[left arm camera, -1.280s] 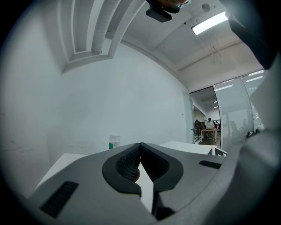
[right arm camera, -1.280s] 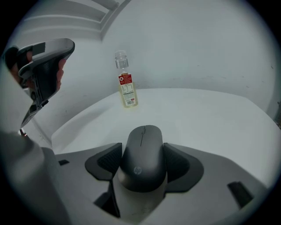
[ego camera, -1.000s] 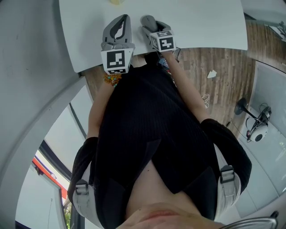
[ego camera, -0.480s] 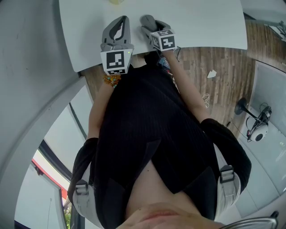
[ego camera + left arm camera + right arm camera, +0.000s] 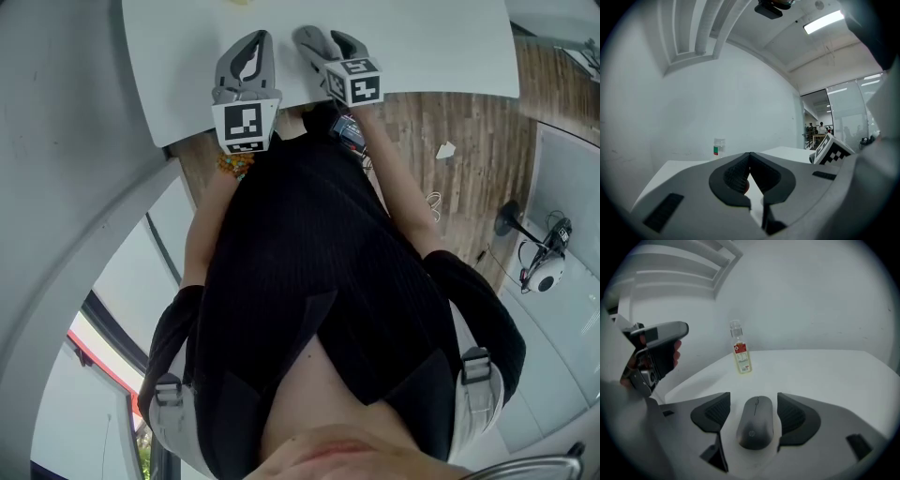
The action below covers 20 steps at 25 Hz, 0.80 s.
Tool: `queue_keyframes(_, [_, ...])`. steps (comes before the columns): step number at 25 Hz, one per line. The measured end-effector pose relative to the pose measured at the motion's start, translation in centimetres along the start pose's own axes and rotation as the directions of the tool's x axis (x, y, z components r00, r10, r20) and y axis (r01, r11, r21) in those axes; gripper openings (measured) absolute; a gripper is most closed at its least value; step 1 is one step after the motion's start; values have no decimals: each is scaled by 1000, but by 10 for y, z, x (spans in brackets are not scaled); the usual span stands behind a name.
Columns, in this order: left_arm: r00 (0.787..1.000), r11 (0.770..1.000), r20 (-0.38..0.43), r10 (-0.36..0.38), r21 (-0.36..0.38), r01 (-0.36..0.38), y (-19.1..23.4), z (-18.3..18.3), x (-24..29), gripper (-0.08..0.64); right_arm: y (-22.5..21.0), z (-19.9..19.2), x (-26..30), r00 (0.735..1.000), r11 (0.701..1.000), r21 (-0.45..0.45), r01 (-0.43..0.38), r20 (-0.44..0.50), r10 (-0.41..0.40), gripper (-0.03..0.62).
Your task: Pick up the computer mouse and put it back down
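Note:
A dark grey computer mouse (image 5: 756, 430) lies flat on the white table (image 5: 825, 376). My right gripper (image 5: 754, 412) is open and straddles it, one ribbed pad on each side with a narrow gap to the mouse. In the head view the right gripper (image 5: 321, 41) reaches over the table's near edge, and I cannot make out the mouse there. My left gripper (image 5: 749, 161) is shut with its pads meeting and nothing held. It rests over the near table edge beside the right one, left gripper (image 5: 255, 42) in the head view.
A small clear bottle (image 5: 740, 352) with yellow liquid and a red label stands on the table beyond the mouse, the same bottle (image 5: 718, 146) showing in the left gripper view. The table (image 5: 422, 47) ends just in front of the person. Wooden floor (image 5: 450, 122) lies to the right.
My right gripper has shifted a little to the right and forward over the table. The left gripper has stayed where it was.

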<state>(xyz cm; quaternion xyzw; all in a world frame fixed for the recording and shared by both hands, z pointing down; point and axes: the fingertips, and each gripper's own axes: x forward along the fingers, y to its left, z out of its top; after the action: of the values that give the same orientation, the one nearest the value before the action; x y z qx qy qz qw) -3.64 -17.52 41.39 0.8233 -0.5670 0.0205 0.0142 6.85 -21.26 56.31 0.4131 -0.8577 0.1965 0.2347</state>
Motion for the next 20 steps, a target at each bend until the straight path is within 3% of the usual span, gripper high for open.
queue_keyframes(8, [1000, 999, 4, 11, 39, -11, 3, 9, -4, 3, 24, 75, -45, 979, 996, -88, 8, 202, 10, 285])
queue_keyframes(20, [996, 995, 91, 8, 100, -17, 3, 49, -10, 3, 60, 143, -90, 925, 977, -208, 38, 378, 45, 284])
